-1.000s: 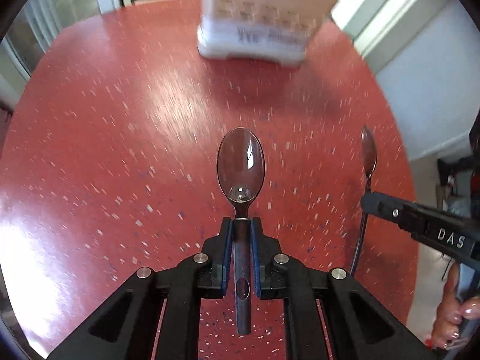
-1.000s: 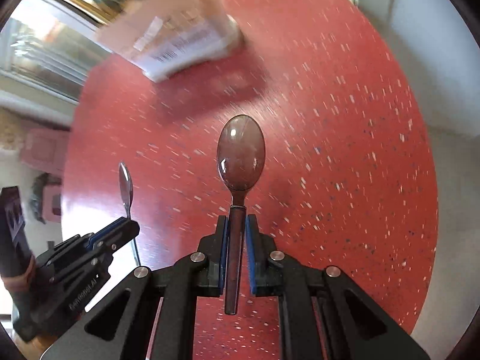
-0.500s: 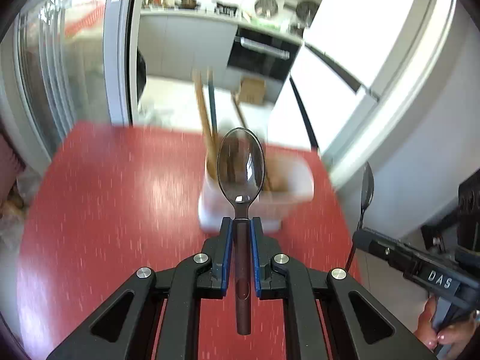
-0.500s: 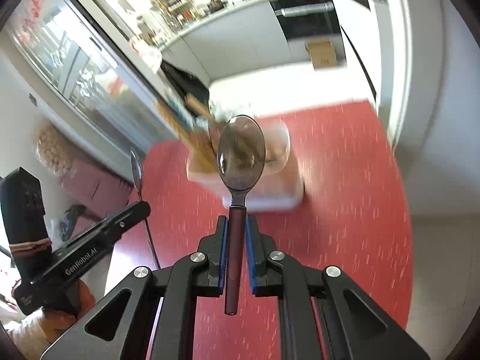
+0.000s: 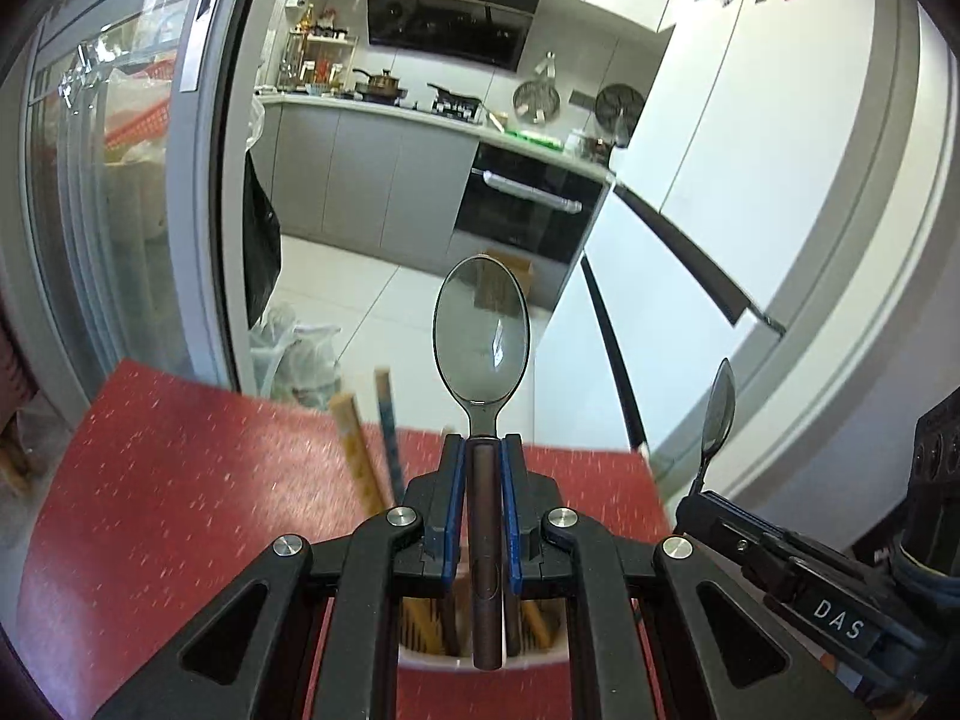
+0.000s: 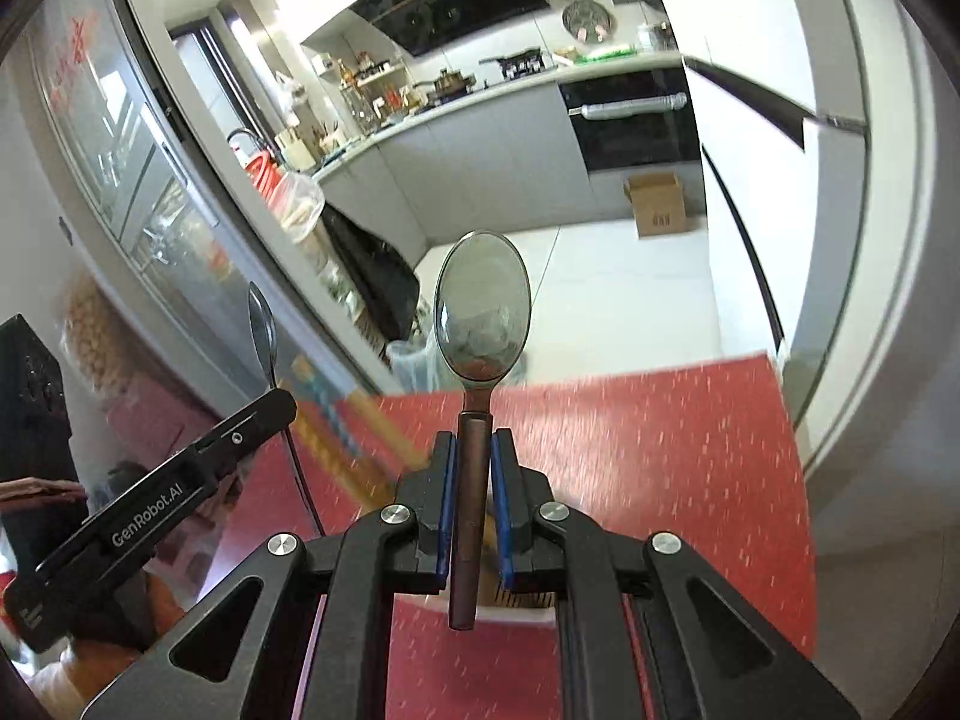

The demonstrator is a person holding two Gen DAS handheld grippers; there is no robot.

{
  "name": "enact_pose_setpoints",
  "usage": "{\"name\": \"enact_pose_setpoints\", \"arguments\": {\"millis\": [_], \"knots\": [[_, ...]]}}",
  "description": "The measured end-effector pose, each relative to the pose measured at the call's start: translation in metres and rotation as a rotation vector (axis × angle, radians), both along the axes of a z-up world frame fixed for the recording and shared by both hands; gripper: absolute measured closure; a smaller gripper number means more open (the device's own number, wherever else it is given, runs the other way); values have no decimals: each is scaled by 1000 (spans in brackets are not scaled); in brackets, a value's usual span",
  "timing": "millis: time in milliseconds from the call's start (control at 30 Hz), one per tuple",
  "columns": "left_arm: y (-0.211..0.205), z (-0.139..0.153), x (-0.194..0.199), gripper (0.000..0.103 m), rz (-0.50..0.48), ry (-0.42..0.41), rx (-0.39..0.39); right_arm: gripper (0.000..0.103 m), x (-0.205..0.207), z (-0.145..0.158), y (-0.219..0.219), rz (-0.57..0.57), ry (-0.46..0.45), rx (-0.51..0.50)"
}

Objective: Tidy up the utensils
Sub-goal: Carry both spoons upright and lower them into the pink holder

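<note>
My left gripper (image 5: 483, 441) is shut on a spoon (image 5: 481, 336) with a dark brown handle, bowl pointing up and forward. My right gripper (image 6: 474, 435) is shut on a matching spoon (image 6: 483, 312). Both are tilted up over a white utensil holder (image 5: 480, 657), which sits just beneath the fingers on the red table (image 5: 180, 468) and holds wooden chopsticks (image 5: 360, 450). The holder also shows in the right wrist view (image 6: 510, 615). The right gripper shows at the right of the left wrist view (image 5: 696, 501), and the left gripper at the left of the right wrist view (image 6: 282, 405).
The red speckled table (image 6: 660, 450) ends a short way beyond the holder. Behind it are a glass sliding door (image 5: 120, 210), a kitchen counter with an oven (image 5: 528, 210), a white fridge (image 5: 750, 150) and a cardboard box (image 6: 657, 204) on the floor.
Both grippers have tilted upward with their spoons and moved forward over the utensil holder, which has passed from the far table to just under the fingers.
</note>
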State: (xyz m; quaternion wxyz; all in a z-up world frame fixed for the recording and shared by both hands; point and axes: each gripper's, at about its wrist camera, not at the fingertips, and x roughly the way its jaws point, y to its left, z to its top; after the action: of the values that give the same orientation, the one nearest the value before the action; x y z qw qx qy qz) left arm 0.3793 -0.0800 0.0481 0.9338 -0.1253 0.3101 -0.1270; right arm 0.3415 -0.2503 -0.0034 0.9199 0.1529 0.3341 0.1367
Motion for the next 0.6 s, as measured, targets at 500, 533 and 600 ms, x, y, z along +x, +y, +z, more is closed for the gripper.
{"name": "enact_pose_setpoints", "arguments": {"millis": [500,533,600], "knots": [[-20,-45,7,62,79,-48,82,91,17,-37,24,23,-88,-205],[-21,-49,6,62,86,-47,90,91,16,-39,25,25,-89,-213],[-24,-56,2,62,87,-44,116,91,15,-46,27,35,-84,-232]]}}
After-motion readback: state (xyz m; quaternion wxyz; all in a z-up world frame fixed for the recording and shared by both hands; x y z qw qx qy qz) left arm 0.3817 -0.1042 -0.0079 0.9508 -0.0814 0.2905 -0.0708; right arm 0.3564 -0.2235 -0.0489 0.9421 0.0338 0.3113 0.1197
